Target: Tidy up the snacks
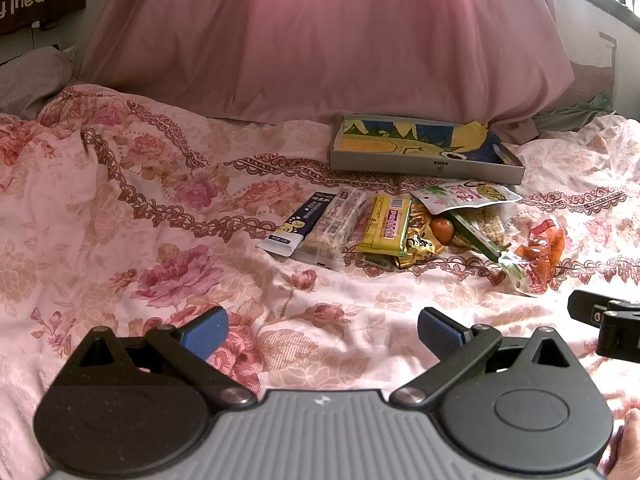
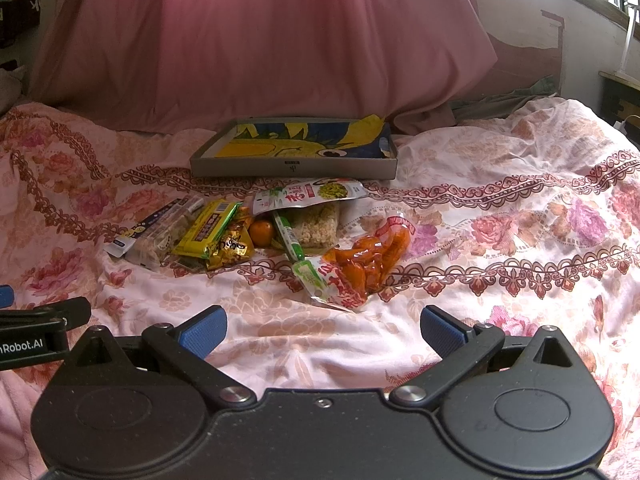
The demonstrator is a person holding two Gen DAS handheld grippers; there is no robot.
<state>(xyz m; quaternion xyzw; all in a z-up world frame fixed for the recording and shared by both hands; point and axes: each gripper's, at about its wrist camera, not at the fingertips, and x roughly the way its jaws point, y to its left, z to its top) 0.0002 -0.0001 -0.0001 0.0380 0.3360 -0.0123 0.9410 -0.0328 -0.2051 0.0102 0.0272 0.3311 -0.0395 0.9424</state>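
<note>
Hovering wide open and empty over the floral pink bedspread (image 2: pixel 500 184), the right hand-held gripper (image 2: pixel 323 330) and left hand-held gripper (image 1: pixel 323 332) face a loose heap of snack packets. Nearest lies the clear pouch of orange snacks (image 2: pixel 360 264); beyond, the shallow grey cardboard box (image 2: pixel 294 168) sits open, probably to receive them.

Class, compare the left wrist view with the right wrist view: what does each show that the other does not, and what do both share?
Only the left wrist view shows the bag printed "paul" at upper left. Only the right wrist view shows a white stand by the window. Both show the shallow grey box on the floral bedspread, the snack pile with the yellow packet and the orange snack bag in front of it, and each open, empty hand-held gripper.
</note>
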